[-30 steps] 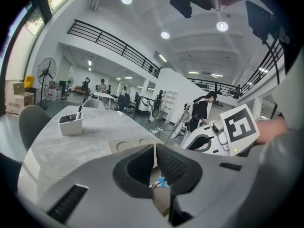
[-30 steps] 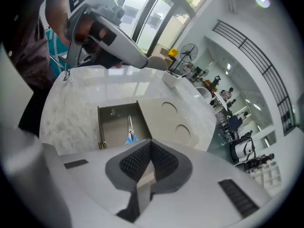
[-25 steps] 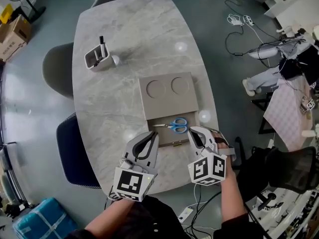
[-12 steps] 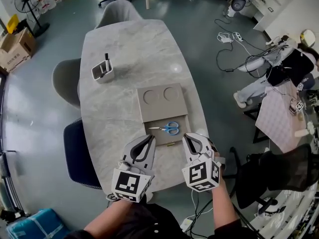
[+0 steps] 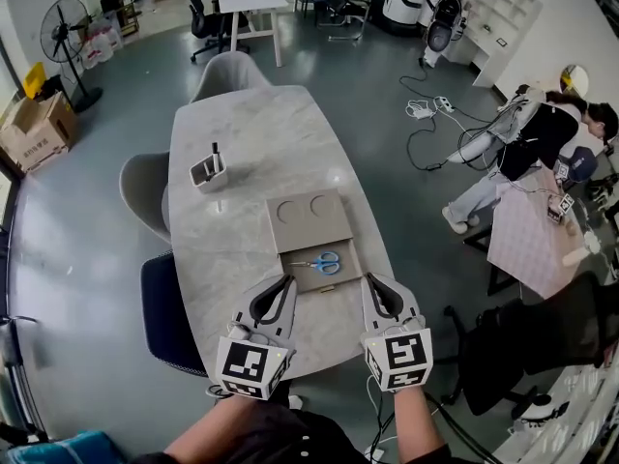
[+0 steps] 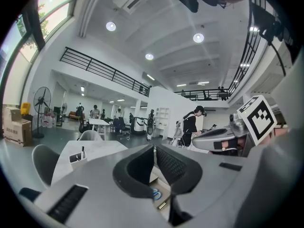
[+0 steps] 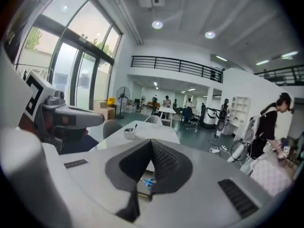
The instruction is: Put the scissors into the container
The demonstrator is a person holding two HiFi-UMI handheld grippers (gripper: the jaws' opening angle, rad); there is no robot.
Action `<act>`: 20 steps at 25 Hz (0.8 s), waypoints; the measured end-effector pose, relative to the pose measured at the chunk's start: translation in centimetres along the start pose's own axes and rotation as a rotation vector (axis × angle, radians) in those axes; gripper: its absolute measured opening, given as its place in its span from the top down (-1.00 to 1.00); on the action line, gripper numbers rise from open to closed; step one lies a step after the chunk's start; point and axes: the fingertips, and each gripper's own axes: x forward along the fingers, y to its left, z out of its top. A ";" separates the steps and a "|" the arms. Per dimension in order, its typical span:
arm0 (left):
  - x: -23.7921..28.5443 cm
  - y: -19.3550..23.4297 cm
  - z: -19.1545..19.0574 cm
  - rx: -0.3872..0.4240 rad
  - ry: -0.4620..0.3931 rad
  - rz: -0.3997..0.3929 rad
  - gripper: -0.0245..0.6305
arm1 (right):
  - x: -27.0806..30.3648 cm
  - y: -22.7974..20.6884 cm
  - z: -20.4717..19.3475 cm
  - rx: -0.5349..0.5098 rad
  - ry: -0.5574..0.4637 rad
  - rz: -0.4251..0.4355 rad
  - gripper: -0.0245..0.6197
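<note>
Scissors [image 5: 324,262] lying in the container [image 5: 309,222] by the tabletop's [image 5: 232,133] near edge.
I am raising left gripper [image 5: 287,281] and right gripper [image 5: 370,280] clear, jaws closed on nothing; placing is looking done.

the left grey plastic gripper [image 5: 287,281] and right grey plastic gripper [image 5: 368,279] have pale curved shells lined with black ribbed pads [image 6: 172,164]. each carries a white cube [image 5: 251,368] printed with black square markers. the person wears a dark top [image 5: 290,441].
</note>
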 end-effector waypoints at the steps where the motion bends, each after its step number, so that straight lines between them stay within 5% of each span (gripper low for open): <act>1: -0.5 -0.3 0.6 0.009 -0.010 -0.001 0.84 | -0.9 -0.1 0.8 0.031 -0.031 -0.015 0.93; 9: -5.2 -2.6 3.7 0.055 -0.068 -0.012 0.84 | -8.9 1.4 4.9 0.192 -0.246 -0.098 0.93; 20: -10.8 -5.7 5.5 0.078 -0.126 -0.026 0.84 | -15.8 4.1 5.6 0.224 -0.346 -0.177 0.93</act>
